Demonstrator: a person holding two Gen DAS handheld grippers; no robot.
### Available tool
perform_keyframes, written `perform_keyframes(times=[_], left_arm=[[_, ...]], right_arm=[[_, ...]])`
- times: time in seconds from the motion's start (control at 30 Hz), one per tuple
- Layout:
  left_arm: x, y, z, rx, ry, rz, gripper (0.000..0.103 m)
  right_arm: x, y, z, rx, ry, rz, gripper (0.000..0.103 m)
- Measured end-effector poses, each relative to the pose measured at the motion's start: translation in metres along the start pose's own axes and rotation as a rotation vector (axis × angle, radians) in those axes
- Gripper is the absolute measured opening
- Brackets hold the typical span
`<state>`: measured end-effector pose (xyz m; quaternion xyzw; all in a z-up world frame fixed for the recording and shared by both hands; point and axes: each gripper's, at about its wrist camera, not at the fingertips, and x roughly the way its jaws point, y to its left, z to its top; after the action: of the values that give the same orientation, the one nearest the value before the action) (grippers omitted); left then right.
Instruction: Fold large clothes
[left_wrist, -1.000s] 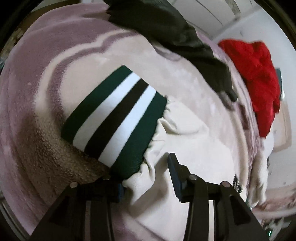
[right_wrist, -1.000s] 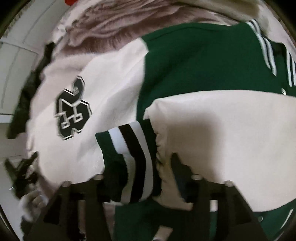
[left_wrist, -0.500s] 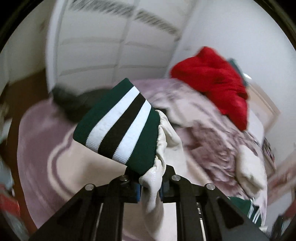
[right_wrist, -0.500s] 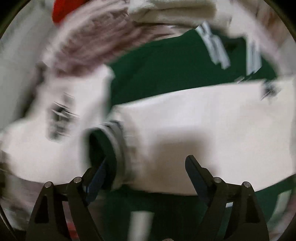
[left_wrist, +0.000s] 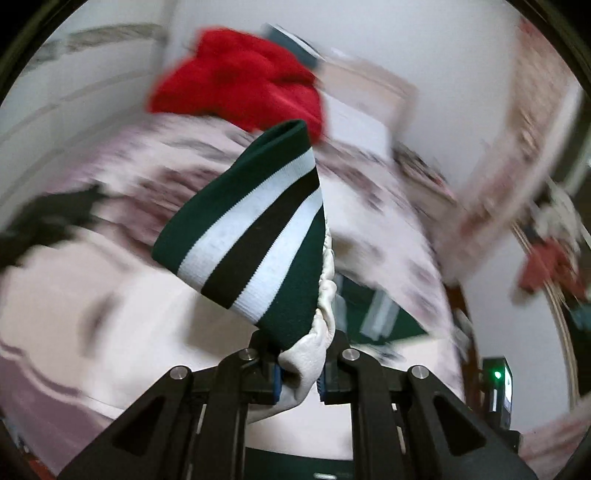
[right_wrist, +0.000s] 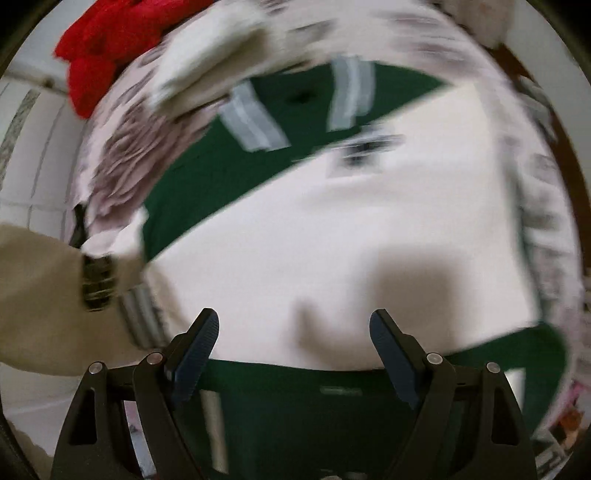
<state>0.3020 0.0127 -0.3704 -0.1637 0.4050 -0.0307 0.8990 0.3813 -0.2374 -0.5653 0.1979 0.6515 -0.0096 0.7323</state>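
Note:
A green and cream varsity jacket (right_wrist: 332, 236) lies spread on the bed. One cream sleeve is folded across its green body (right_wrist: 207, 173). My left gripper (left_wrist: 300, 373) is shut on the other cream sleeve just below its green, white and black striped cuff (left_wrist: 255, 236), which stands up in the air. My right gripper (right_wrist: 293, 334) hangs open above the folded sleeve with nothing between its fingers. A person's beige sleeve (right_wrist: 33, 295) shows at the left of the right wrist view.
A red garment (left_wrist: 240, 81) lies at the far side of the pink patterned bedspread (left_wrist: 369, 206). A black garment (left_wrist: 40, 221) lies at the left. White wardrobe doors (left_wrist: 74, 88) stand behind. A device with a green light (left_wrist: 496, 376) is at the right.
My left gripper closed on the sleeve by the cuff and lifted it high off the bed. My right gripper opened wider and swept along the folded sleeve, away from its cuff.

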Motion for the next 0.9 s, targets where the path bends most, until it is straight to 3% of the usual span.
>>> perform_keyframes(times=[0.1, 0.2, 0.3, 0.4, 0.47, 0.53, 0.57, 0.6, 0.67, 0.77, 0.87, 0.9], left_arm=[[0.058, -0.088, -0.035, 0.08, 0.104, -0.085, 0.01], [0.112, -0.157, -0.075, 0.198, 0.207, -0.101, 0.01], [0.153, -0.19, -0.104, 0.289, 0.295, -0.066, 0.011], [0.176, -0.209, -0.125, 0.393, 0.358, -0.003, 0.015], [0.18, -0.209, -0.129, 0.431, 0.372, 0.024, 0.018], [0.173, -0.206, -0.126, 0.432, 0.382, -0.001, 0.044], [0.171, -0.209, -0.126, 0.431, 0.393, -0.017, 0.074], [0.165, -0.209, -0.123, 0.423, 0.406, -0.039, 0.087], [0.151, -0.198, -0.114, 0.398, 0.409, -0.061, 0.087], [0.125, -0.161, -0.103, 0.339, 0.408, -0.036, 0.087], [0.108, -0.105, -0.081, 0.274, 0.372, 0.081, 0.087], [0.106, -0.079, -0.072, 0.26, 0.354, 0.162, 0.087]], right_arm=[[-0.013, -0.072, 0.006, 0.07, -0.003, -0.039, 0.085], [-0.022, -0.138, 0.009, 0.127, -0.005, -0.074, 0.085], [-0.024, -0.181, 0.013, 0.158, 0.008, -0.058, 0.085], [-0.031, -0.226, 0.017, 0.208, 0.015, 0.02, 0.086], [-0.035, -0.241, 0.019, 0.241, 0.005, 0.077, 0.086], [-0.041, -0.252, 0.022, 0.261, -0.015, 0.126, 0.085], [-0.042, -0.248, 0.019, 0.27, -0.022, 0.141, 0.085], [-0.044, -0.25, 0.021, 0.281, -0.027, 0.16, 0.085], [-0.049, -0.251, 0.026, 0.307, -0.036, 0.22, 0.085], [-0.05, -0.239, 0.035, 0.306, -0.034, 0.281, 0.085], [-0.037, -0.212, 0.049, 0.24, -0.005, 0.3, 0.085], [-0.031, -0.203, 0.053, 0.216, 0.006, 0.301, 0.085]])
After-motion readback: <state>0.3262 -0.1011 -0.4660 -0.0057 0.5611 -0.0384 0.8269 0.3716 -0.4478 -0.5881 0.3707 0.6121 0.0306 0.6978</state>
